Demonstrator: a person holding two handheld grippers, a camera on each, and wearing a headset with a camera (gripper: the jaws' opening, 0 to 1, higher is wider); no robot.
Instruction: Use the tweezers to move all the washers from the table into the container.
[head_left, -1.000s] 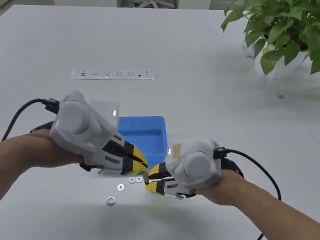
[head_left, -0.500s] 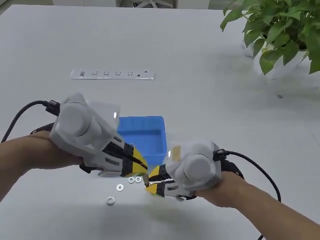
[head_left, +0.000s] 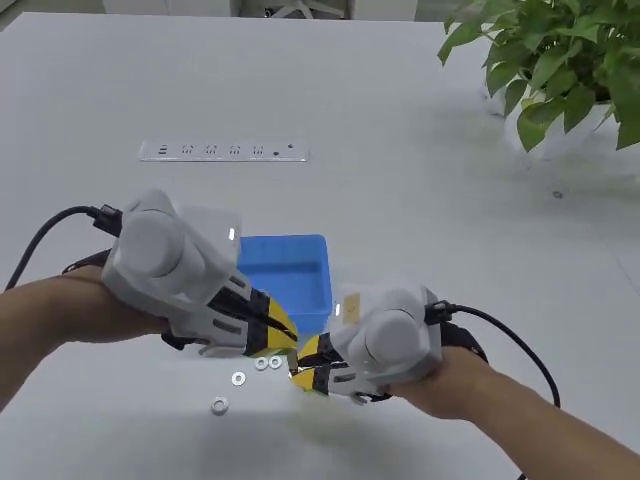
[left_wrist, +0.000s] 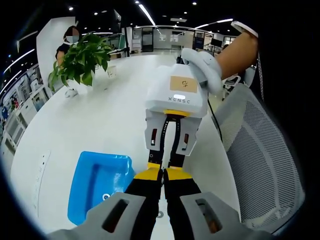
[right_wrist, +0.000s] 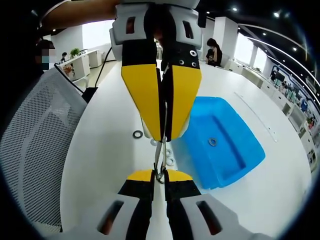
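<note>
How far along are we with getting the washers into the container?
Done: one washer lies in the blue container. In hand: the tweezers, clamped by both the left gripper and the right gripper; whether they carry a washer, I cannot tell. Left: four washers on the table, a close pair beside the grippers and two singles apart from them.

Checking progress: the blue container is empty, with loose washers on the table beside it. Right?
Not empty: the right gripper view shows one washer in the blue container. Loose washers do lie on the table beside it.
</note>
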